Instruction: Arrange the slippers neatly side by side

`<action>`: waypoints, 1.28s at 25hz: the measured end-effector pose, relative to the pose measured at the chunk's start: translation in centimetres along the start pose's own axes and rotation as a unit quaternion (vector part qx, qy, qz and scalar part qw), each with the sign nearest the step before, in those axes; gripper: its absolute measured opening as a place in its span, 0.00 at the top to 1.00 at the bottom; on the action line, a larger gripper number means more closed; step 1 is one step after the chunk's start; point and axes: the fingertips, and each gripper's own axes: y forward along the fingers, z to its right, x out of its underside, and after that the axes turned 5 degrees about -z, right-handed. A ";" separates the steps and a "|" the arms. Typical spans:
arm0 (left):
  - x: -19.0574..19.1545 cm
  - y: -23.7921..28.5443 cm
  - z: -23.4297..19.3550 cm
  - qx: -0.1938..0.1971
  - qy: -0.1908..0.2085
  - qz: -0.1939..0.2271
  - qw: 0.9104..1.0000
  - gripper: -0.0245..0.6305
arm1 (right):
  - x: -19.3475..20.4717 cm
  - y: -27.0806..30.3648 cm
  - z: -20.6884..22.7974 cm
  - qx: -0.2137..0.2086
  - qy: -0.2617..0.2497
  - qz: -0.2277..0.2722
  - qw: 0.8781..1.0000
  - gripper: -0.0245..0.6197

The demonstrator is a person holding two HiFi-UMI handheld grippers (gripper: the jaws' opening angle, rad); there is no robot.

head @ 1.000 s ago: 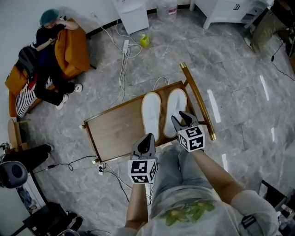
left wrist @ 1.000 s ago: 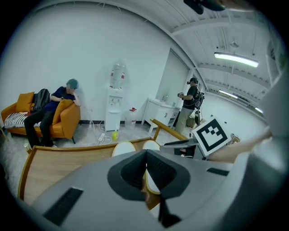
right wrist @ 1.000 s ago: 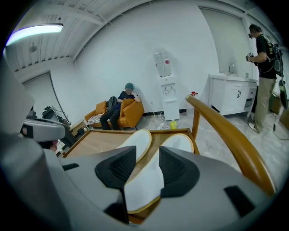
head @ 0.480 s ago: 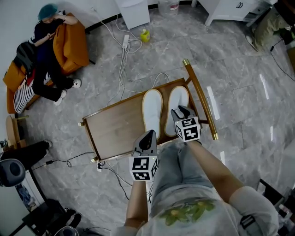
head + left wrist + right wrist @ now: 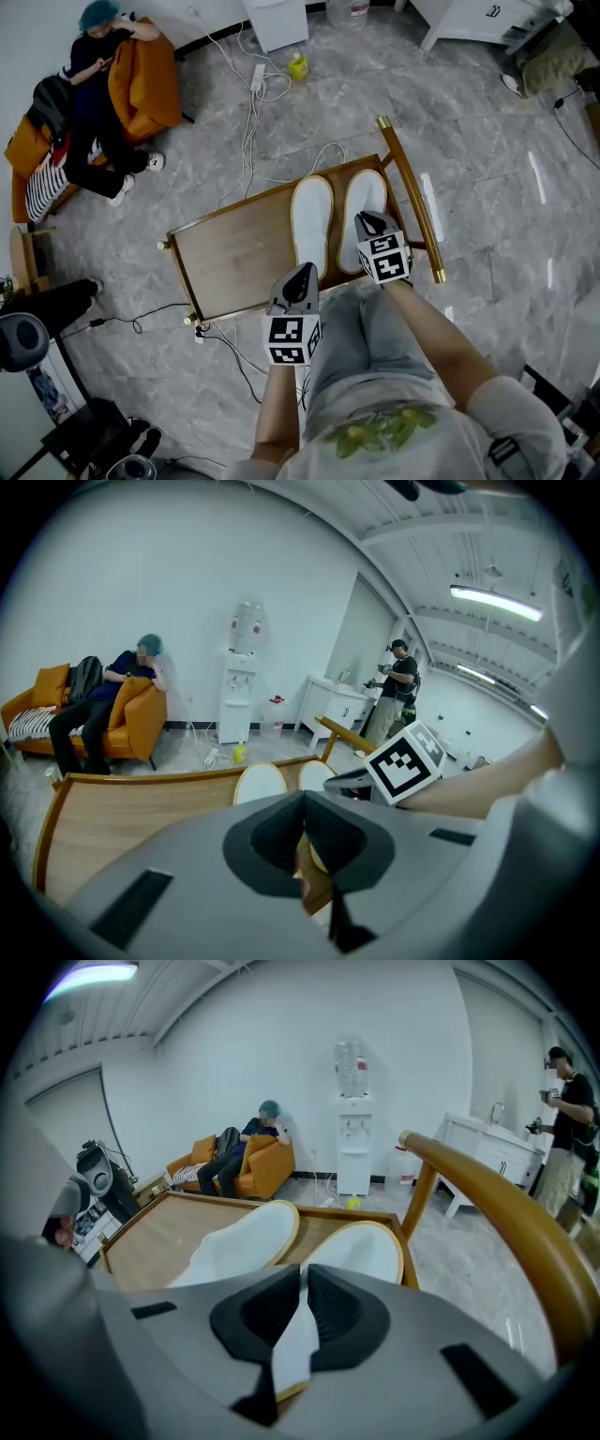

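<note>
Right tool (image 5: 367, 221) has come down since a second ago, and its jaws have just been closing. They now pinch the heel-end edge of the right slipper (image 5: 364, 192); in the right gripper view, white fabric with a tan sole edge sits between the pads. Neither slipper looks shifted on the bench (image 5: 234, 258).

Both white slippers lie soles down at the right end of the bench with their toes pointing away from the person. The left slipper (image 5: 312, 225) is just beside the right one, roughly parallel, with a narrow gap between them. The right slipper is close to the bench's side rail (image 5: 412, 202).

Left tool (image 5: 303, 272) hovers near the bench's near edge, by the left slipper's heel. Its jaws are together and hold nothing.

Risks, as a judgement:
- The grip is only on a thin soft edge, so the fabric may slide out if pulled fast.
- Dragging by the heel could swing the toe, bumping the left slipper or the rail and spoiling the alignment.
- Lifting could make the slipper droop and land skewed.
</note>
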 end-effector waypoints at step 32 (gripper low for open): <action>-1.9 -1.0 -0.3 0.000 -0.004 0.009 1.000 0.94 | -1.2 0.4 -0.6 -0.018 -0.196 -0.056 0.979 0.92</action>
